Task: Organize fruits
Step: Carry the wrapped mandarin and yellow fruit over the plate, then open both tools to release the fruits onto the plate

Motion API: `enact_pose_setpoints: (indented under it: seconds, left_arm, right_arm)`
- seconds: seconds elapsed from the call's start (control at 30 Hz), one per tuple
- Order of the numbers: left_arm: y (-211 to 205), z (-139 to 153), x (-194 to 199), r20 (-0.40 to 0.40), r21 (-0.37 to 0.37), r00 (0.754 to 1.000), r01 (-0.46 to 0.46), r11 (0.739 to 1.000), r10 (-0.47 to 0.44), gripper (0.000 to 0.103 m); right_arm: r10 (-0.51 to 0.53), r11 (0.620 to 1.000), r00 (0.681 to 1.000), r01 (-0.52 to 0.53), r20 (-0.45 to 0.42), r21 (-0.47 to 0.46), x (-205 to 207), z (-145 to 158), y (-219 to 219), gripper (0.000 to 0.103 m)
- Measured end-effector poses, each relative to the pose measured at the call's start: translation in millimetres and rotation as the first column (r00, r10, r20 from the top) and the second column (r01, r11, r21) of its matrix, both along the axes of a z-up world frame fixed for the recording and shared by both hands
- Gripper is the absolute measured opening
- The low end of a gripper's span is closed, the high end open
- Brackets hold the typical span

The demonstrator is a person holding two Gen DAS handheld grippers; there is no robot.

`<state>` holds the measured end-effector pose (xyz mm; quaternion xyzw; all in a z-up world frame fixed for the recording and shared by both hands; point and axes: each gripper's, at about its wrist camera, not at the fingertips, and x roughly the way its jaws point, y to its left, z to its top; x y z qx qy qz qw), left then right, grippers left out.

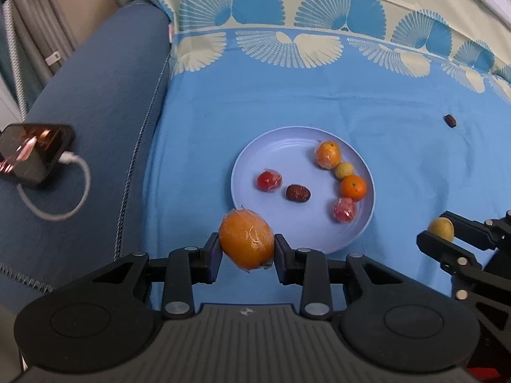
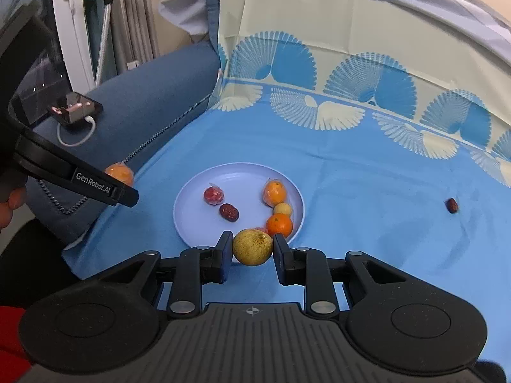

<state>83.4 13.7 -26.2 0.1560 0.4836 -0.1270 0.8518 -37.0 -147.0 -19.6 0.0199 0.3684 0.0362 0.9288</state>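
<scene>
My left gripper [image 1: 247,249] is shut on a plastic-wrapped orange [image 1: 246,243], held just over the near left rim of the pale blue plate [image 1: 274,146]. My right gripper [image 2: 252,250] is shut on a yellow-green fruit [image 2: 253,246] at the plate's [image 2: 191,198] near rim. That same right gripper [image 1: 442,231] shows at the right of the left wrist view, to the right of the plate. On the plate lie two oranges, a small yellow fruit, two red wrapped fruits and a dark red date [image 1: 297,193]. A second date [image 1: 450,120] lies alone on the blue cloth, far right.
The plate rests on a blue cloth with fan patterns [image 1: 319,48] draped over a sofa. On the dark blue armrest [image 1: 95,127] at left a phone [image 1: 32,151] lies plugged into a white cable. A person's hand [image 2: 12,204] shows at the left edge.
</scene>
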Motion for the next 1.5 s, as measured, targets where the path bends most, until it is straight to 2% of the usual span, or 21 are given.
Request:
enact_pose_setpoints:
  seconds: [0.13, 0.6, 0.97, 1.03, 1.07, 1.1, 1.13, 1.2, 1.23, 1.27, 1.3, 1.5]
  left_arm:
    - [-11, -11, 22, -0.021, 0.006, 1.0, 0.014, 1.0, -0.013, 0.037]
    - [-43, -63, 82, -0.075, 0.05, 0.996, 0.049, 0.998, -0.045, 0.037]
    - [-54, -88, 108, -0.084, 0.091, 0.996, 0.046, 0.995, -0.039, 0.038]
    - [-56, -89, 109, -0.069, 0.097, 0.996, 0.061, 0.993, -0.054, 0.042]
    - [-57, -89, 109, -0.067, 0.096, 0.996, 0.073, 0.993, -0.066, 0.051]
    - [-58, -87, 109, -0.068, 0.091, 0.995, 0.08, 0.993, -0.074, 0.08]
    - [-57, -84, 108, -0.064, 0.082, 0.995, 0.082, 0.993, -0.077, 0.103]
    - [-57, -76, 102, -0.038, 0.07, 0.996, 0.079, 0.994, -0.076, 0.102]
    - [-56, -72, 99, -0.037, 0.071, 0.996, 0.083, 0.994, -0.08, 0.103]
    - [-56, -70, 97, -0.043, 0.078, 0.996, 0.082, 0.994, -0.079, 0.103]
    - [-56, -68, 93, -0.049, 0.089, 0.996, 0.074, 0.993, -0.07, 0.103]
    - [-41, -46, 56, -0.034, 0.092, 0.998, 0.051, 0.994, -0.048, 0.103]
  right_arm:
    - [0.021, 0.999, 1.0, -0.021, -0.018, -0.033, 24, -13, 1, 0.028]
    - [0.063, 0.997, 0.995, -0.067, -0.079, -0.05, 99, -56, -6, 0.028]
    - [0.083, 0.994, 0.991, -0.09, -0.108, -0.062, 124, -79, -10, 0.028]
    - [0.083, 0.994, 0.99, -0.091, -0.111, -0.066, 128, -82, -9, 0.029]
    - [0.087, 0.993, 0.99, -0.095, -0.112, -0.067, 129, -83, -8, 0.029]
    - [0.092, 0.993, 0.989, -0.1, -0.116, -0.067, 131, -85, -7, 0.031]
    - [0.093, 0.992, 0.988, -0.102, -0.12, -0.07, 133, -86, -5, 0.036]
    - [0.093, 0.991, 0.988, -0.103, -0.122, -0.082, 135, -85, -3, 0.072]
    - [0.084, 0.992, 0.99, -0.095, -0.115, -0.087, 133, -83, -2, 0.081]
    - [0.069, 0.992, 0.992, -0.078, -0.104, -0.094, 130, -79, -2, 0.093]
    - [0.052, 0.993, 0.995, -0.061, -0.089, -0.103, 125, -75, -2, 0.097]
    - [0.042, 0.991, 0.996, -0.052, -0.078, -0.121, 83, -54, 1, 0.101]
